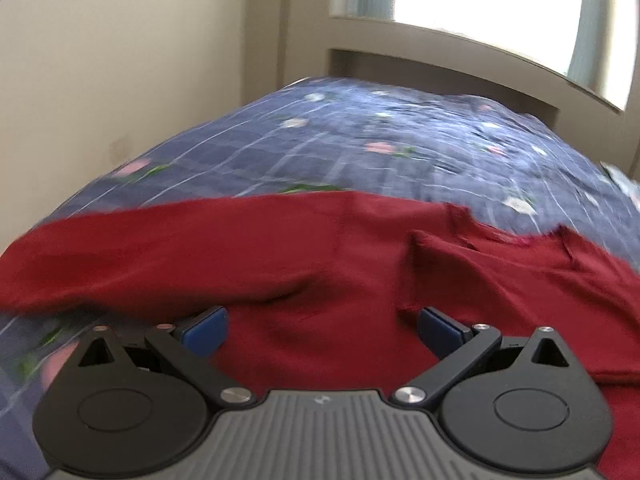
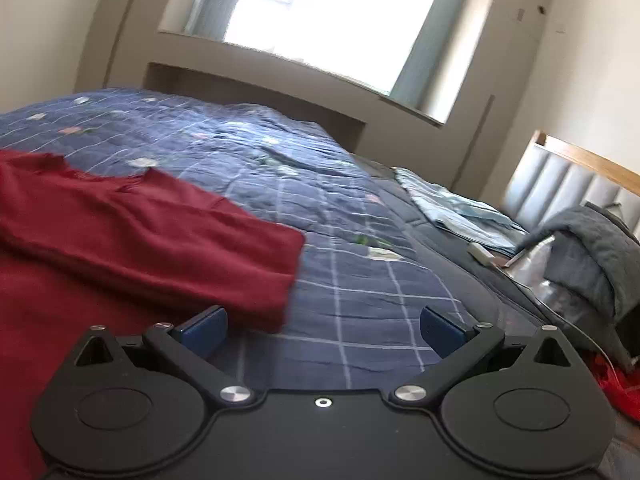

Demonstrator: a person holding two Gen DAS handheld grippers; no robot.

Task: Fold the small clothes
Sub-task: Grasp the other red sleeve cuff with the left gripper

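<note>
A dark red shirt (image 1: 280,264) lies spread on the blue checked quilt (image 1: 360,140), its neckline at the right. One sleeve runs to the left and the other is laid over the body. My left gripper (image 1: 322,330) is open just above the shirt's body, with nothing between its blue pads (image 1: 206,330). In the right wrist view the same shirt (image 2: 120,232) lies at the left, its sleeve end reaching the middle. My right gripper (image 2: 322,330) is open and empty over the quilt (image 2: 352,300), its left pad (image 2: 204,330) beside the sleeve end.
A light blue folded cloth (image 2: 460,212) and a small white object (image 2: 480,252) lie on the bed's far right. A grey blanket (image 2: 592,248) is heaped by the padded headboard (image 2: 568,184). Something red (image 2: 616,384) lies at the lower right. A wall and window ledge (image 2: 300,64) stand behind the bed.
</note>
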